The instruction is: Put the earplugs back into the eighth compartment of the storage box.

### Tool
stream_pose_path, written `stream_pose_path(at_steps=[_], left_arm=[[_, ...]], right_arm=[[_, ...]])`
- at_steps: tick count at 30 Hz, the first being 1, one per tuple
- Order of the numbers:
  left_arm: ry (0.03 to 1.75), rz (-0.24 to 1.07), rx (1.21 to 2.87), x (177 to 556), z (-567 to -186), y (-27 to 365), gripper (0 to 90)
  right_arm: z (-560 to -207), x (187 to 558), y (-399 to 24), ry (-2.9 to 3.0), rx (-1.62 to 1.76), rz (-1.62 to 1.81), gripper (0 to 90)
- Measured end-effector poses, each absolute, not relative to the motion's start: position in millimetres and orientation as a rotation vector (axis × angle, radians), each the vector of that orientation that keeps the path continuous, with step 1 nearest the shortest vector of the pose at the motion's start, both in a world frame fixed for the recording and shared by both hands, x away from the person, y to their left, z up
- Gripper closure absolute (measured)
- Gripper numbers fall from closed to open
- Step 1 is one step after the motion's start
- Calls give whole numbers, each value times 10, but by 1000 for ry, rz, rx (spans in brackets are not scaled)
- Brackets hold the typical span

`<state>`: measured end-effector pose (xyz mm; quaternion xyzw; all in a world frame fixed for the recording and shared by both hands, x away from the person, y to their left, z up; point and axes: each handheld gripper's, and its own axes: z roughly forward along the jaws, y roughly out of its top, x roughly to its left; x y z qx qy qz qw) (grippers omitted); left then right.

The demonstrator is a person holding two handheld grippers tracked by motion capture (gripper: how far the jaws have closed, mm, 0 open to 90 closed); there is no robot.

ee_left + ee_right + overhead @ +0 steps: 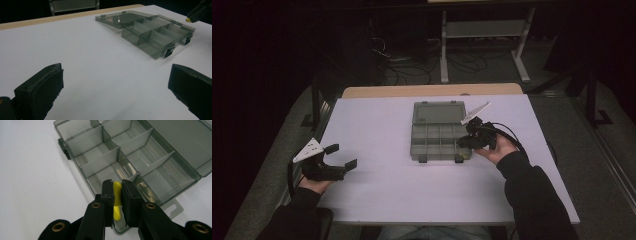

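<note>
A smoky grey plastic compartment box (437,140) lies open in the middle of the white table, its lid (439,113) folded flat on the far side. My right gripper (463,141) hovers over the box's right front corner, shut on a small yellow piece (117,198). In the right gripper view the yellow piece sits pinched between the two black pads above a front compartment of the box (130,157). My left gripper (343,156) rests at the table's left edge, open and holding nothing. Its fingers (40,92) frame bare table, with the box (155,35) farther off.
The white table top (387,185) ends in a wooden strip (432,90) at the far side. Two dark latches (422,158) stick out at the box's front edge. Beyond the table stand a metal frame (484,40) and loose cables on a dark floor.
</note>
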<state>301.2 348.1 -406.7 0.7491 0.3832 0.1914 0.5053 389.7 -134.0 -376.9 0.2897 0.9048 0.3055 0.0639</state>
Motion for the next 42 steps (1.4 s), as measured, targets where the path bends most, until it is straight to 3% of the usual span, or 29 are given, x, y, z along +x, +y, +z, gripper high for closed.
stream_pose_path(at_steps=[16,22,25,37,41,42], left_arm=[[921,460,1809,3012,-4067,3481,0],[920,460,1810,3012,-4067,3481,0],[919,460,1810,3011,-4066,3480,0],[911,458,1810,3008,-4063,3478,0],[910,457,1809,3008,-4062,3480,0],[910,457,1809,3008,-4063,3479,0]], right_arm=[[-3928,4041,-1341,2747,958,850,774],[-3900,4014,-1351,2729,974,859,670],[-3862,3985,-1354,2699,979,869,561],[-3746,3907,-1435,2580,1066,930,302],[-3728,3848,-1520,2547,1077,961,148],[-3728,3848,-1520,2547,1077,961,148]])
